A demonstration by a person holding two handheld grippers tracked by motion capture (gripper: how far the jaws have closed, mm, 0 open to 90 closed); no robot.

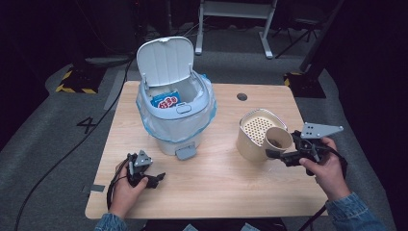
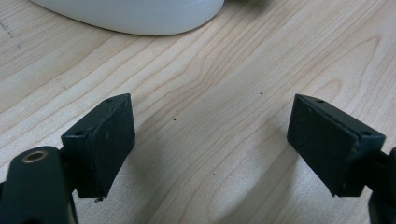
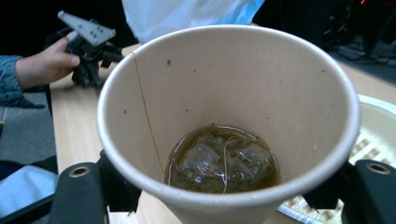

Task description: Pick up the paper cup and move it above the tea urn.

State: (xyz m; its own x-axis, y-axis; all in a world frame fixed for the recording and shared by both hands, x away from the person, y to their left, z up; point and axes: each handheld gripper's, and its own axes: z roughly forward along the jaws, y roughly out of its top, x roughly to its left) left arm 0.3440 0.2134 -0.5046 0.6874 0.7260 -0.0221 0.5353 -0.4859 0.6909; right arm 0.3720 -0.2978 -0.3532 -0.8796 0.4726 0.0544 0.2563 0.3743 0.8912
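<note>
1. Nearest the person, at 7 o'clock on the light wooden table (image 1: pixel 216 192), the left gripper (image 1: pixel 156 179) just rests on the wood with its jaws spread wide and nothing between them.
2. At 4 o'clock the right gripper (image 1: pixel 279 153) is pinching a tan paper cup (image 1: pixel 278 140) around its lower body, holding it up off the table and tipped toward the strainer. Inside there's a soggy tea bag (image 3: pixel 222 158) sitting in a bit of brown tea.
3. Right behind the cup at 3 o'clock is a cream plastic container with a perforated strainer insert (image 1: pixel 257 127). I'd say the draining is barely started, since liquid is in the cup.
4. Farthest, at 11 o'clock, a white pedal bin with a blue liner (image 1: pixel 175 113) has its lid up and a blue packet (image 1: pixel 166 100) inside. Binning the bag and cup looks like what's left.
</note>
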